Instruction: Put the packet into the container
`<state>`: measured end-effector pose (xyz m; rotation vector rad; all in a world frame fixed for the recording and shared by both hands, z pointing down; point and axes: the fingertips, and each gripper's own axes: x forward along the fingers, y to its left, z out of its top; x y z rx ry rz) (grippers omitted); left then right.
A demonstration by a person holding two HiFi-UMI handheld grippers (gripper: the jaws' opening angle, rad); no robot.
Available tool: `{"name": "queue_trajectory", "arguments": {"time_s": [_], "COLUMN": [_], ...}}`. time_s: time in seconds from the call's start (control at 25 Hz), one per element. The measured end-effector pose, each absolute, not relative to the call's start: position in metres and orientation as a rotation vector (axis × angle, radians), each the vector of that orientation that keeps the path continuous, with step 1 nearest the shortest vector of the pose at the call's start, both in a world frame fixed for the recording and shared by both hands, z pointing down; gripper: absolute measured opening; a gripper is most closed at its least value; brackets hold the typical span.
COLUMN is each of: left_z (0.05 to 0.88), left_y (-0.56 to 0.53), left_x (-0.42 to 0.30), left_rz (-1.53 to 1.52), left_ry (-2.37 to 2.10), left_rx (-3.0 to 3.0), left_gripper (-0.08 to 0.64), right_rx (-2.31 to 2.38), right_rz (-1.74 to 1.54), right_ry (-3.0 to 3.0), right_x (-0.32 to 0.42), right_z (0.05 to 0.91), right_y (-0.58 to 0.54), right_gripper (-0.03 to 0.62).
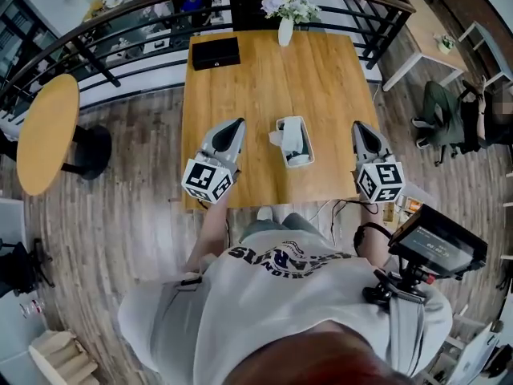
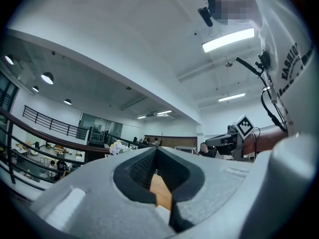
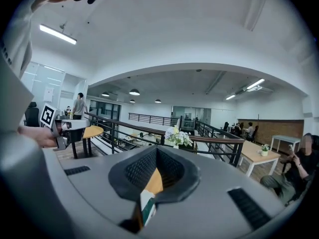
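Note:
A white oblong container (image 1: pixel 296 142) lies in the middle of the wooden table (image 1: pixel 240 87), with white and green contents in it. A crumpled white packet (image 1: pixel 276 137) sits against its left rim. My left gripper (image 1: pixel 238 123) hovers over the table left of the container, its jaws shut and empty (image 2: pixel 156 151). On the other side, near the table's right edge, my right gripper (image 1: pixel 357 126) is also shut (image 3: pixel 157 151). A small white and green scrap (image 3: pixel 144 208) shows through the gap under its jaws; I cannot tell what it is.
A black box (image 1: pixel 215 53) lies at the table's far left, and a white vase of flowers (image 1: pixel 286 14) stands at the far edge before a dark railing (image 1: pixel 144 14). A round wooden table (image 1: pixel 46 133) stands left, an office chair (image 1: pixel 441 119) right.

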<state>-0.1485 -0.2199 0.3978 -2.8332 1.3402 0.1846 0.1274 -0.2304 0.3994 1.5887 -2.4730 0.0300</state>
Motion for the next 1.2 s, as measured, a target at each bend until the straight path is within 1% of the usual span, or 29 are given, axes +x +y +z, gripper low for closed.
{"name": "queue_trajectory", "arguments": {"time_s": [0.32,0.52,0.84,1.04,1.2], "left_z": [0.385,0.395,0.409,0.413,0.425], "left_y": [-0.147,-0.090,0.051,0.155,0.234], "left_x": [-0.155,-0.140,-0.062,0.006,0.018], "left_rz": [0.187,0.144,0.126,0.088,0.122], "left_ry": [1.376,1.436,1.432,1.424,1.525], "left_rx": [-2.781,-2.757,-2.763,-2.765,-2.809], "left_gripper": [-0.003,-0.003,-0.003,-0.003,-0.003], "right_rx": [1.584,1.579,1.611,1.594,1.568], "right_rz": [-0.016,-0.044,-0.042,-0.013,-0.016], "right_ry": [-2.515,-2.503,-2.514,-2.552,-2.563], "right_x": [0.122,0.136,0.192,0.241,0.247], "right_z": [0.380,0.387,0.407,0.420,0.425], "right_y": [-0.177,-0.119,0.025,0.129,0.193], "right_gripper": [0.003,0.003,0.003,0.003,0.003]}}
